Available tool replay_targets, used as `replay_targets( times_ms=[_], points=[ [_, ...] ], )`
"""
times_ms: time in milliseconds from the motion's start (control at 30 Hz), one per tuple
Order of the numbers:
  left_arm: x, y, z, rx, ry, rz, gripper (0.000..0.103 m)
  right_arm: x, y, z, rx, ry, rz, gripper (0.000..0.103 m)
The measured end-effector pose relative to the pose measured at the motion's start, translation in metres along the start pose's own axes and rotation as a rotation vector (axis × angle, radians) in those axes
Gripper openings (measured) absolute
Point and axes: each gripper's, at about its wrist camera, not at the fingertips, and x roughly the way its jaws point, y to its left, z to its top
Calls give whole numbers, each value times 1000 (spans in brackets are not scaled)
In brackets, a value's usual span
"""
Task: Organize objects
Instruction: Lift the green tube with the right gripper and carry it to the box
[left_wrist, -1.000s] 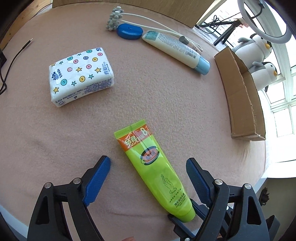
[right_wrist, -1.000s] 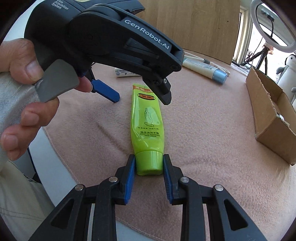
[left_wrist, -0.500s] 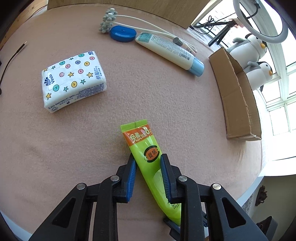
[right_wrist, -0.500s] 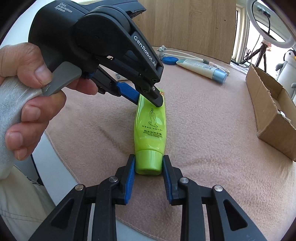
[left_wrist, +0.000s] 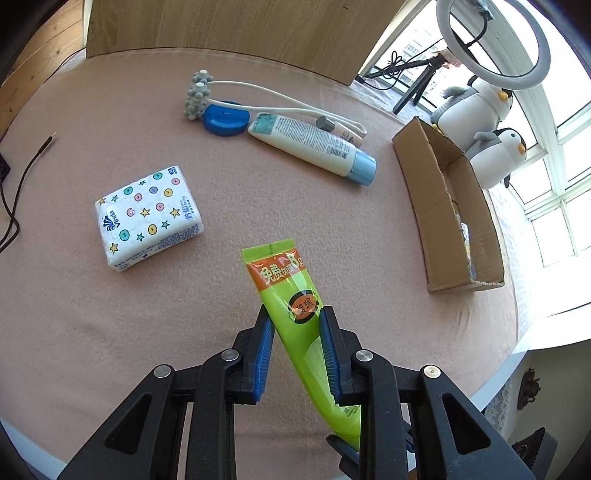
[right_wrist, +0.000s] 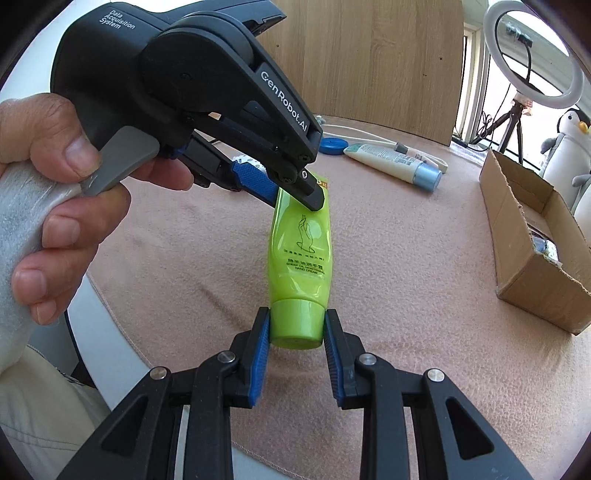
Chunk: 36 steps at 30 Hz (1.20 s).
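You have the green hand-cream tube caught at both ends near the worktop's front edge: your right hand-held gripper pinches the cap, and your left hand-held gripper, whose jaws have just been closing, now pinches the flattened body about midway, with the tube between the blue pads. The left wrist view shows the crimped tail standing off the pink cover, so the tube looks at least partly lifted; whether the cap end is clear of the cover you cannot tell from these views. Its long axis runs from the cap, nearest the front edge, toward the middle of the worktop, with the crimped end pointing away from you and tilted upward. To do this lift well, raise both ends together and keep the two grips in line with that axis, so the soft body does not fold or twist between them; squeeze no harder on the middle than needed. The likely goal, as a guess, is the open cardboard box at the right edge, so swing the tube lengthwise along the box. The tissue pack sits well apart toward the left, and the white tube with the blue cap lies near the far edge beside a blue lid.
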Motion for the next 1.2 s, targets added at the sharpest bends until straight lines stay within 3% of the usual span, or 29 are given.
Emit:
replay_targets(
  times_ms=[667,967,1200],
  points=[
    [-76,-19,43,34,-174,-19,27,-20,-7,62,-60,-162,-45,25],
    [-71,-28,55,56,-172,-13,27,-20,-13,68,-52,-176,-50,25],
    [-52,-56,72,120,-149,-22,27,-22,-35,69,-2,-189,-84,25]
  ],
)
